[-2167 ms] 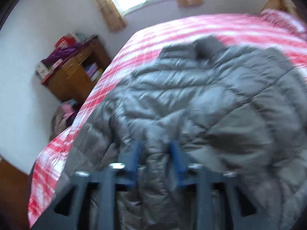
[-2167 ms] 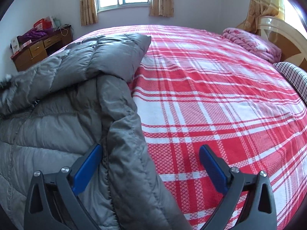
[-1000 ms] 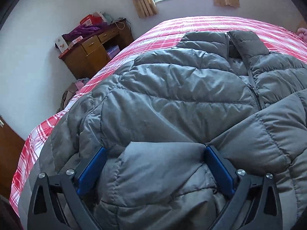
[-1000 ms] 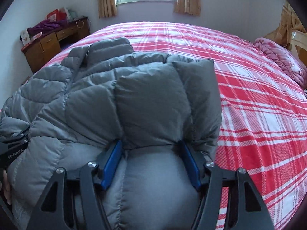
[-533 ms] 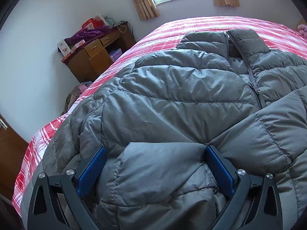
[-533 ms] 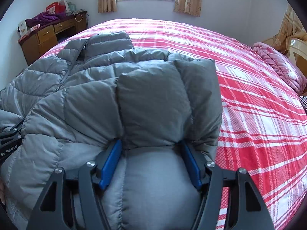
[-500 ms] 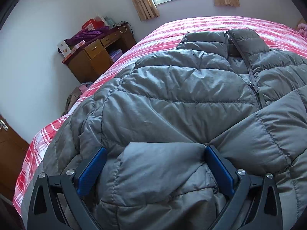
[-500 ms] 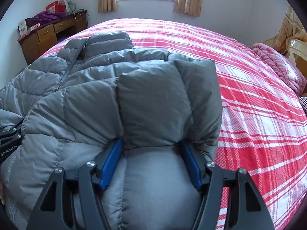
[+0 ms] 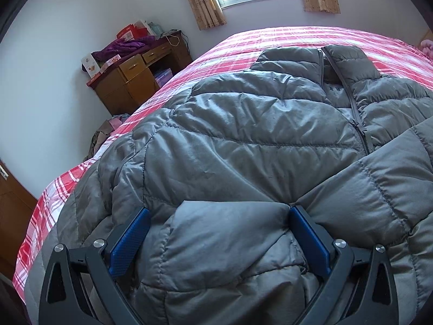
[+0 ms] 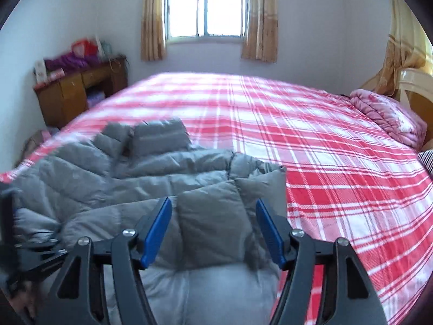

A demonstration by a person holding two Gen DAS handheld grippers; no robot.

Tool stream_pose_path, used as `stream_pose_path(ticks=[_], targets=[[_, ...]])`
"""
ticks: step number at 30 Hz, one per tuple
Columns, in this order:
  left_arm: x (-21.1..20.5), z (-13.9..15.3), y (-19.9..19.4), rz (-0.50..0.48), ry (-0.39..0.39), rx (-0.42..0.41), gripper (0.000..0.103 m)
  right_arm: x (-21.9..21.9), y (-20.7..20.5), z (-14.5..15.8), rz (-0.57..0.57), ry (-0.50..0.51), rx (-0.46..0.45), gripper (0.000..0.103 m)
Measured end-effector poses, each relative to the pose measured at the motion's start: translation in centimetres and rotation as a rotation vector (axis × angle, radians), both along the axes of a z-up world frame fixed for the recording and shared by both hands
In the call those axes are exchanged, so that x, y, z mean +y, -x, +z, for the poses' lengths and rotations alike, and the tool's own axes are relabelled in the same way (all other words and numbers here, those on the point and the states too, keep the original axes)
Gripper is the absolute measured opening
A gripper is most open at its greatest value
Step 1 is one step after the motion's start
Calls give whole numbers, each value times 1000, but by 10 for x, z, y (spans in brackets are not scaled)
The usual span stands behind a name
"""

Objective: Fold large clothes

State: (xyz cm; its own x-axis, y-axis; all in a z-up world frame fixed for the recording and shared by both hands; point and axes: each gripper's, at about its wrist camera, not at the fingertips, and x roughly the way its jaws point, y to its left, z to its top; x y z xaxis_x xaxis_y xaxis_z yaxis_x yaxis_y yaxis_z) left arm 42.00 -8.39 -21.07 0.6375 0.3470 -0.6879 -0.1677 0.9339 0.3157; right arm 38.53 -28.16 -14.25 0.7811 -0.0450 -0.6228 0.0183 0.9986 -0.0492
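A grey puffer jacket [image 9: 257, 140] lies front up on the red plaid bed [image 9: 297, 38], collar toward the window, both sleeves folded in over the front. My left gripper [image 9: 216, 211] is open, its blue pads astride the folded left sleeve end [image 9: 224, 233]. My right gripper [image 10: 213, 203] is open and lifted above the folded right sleeve [image 10: 216, 216], touching nothing. The jacket [image 10: 121, 173] shows at lower left in the right wrist view.
A wooden desk [image 9: 130, 81] with clutter stands by the wall left of the bed. A pink quilt [image 10: 387, 119] and a headboard [image 10: 414, 86] are at the right end. The bed [image 10: 324, 162] right of the jacket is bare plaid.
My right gripper has risen and pulled back off the folded sleeve, leaving it lying on the jacket. My left gripper has stayed put around the other sleeve end.
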Motion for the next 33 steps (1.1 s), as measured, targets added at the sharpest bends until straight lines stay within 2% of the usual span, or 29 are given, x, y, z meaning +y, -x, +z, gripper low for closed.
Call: stream_pose_path(ticks=[2, 4, 5, 10, 12, 14, 16, 19, 21, 23, 27, 30, 32, 33], targets=[[2, 1, 0, 2, 15, -1, 102, -2, -15, -18, -23, 10, 68, 68], [4, 1, -1, 7, 27, -2, 102, -9, -31, -51, -57, 0, 180, 68], [5, 1, -2, 9, 32, -2, 102, -11, -31, -58, -52, -15, 193, 68], [10, 2, -4, 10, 44, 0, 102, -8, -29, -52, -62, 24, 199, 68], [12, 2, -4, 9, 49, 1, 102, -9, -13, -38, -83, -18, 183, 70], [13, 2, -4, 9, 50, 0, 102, -1, 8, -23, -44, -62, 153, 71], [12, 2, -4, 9, 50, 1, 102, 13, 28, -15, -2, -44, 123, 76], [12, 2, -4, 8, 50, 1, 102, 34, 42, -27, 67, -37, 150, 77], [12, 2, -4, 8, 51, 1, 102, 40, 40, -45, 73, 6, 183, 77], [12, 2, -4, 9, 48, 1, 102, 40, 35, -61, 71, 4, 207, 78], [15, 1, -4, 8, 39, 0, 102, 44, 30, -64, 69, 37, 214, 79], [11, 2, -5, -12, 32, 19, 102, 45, 29, -66, 68, 25, 220, 80], [23, 15, 4, -52, 77, 67, 102, 42, 35, -58, 83, 4, 211, 80], [31, 25, 13, -69, 108, 63, 102, 36, 46, -50, 75, -15, 192, 80]])
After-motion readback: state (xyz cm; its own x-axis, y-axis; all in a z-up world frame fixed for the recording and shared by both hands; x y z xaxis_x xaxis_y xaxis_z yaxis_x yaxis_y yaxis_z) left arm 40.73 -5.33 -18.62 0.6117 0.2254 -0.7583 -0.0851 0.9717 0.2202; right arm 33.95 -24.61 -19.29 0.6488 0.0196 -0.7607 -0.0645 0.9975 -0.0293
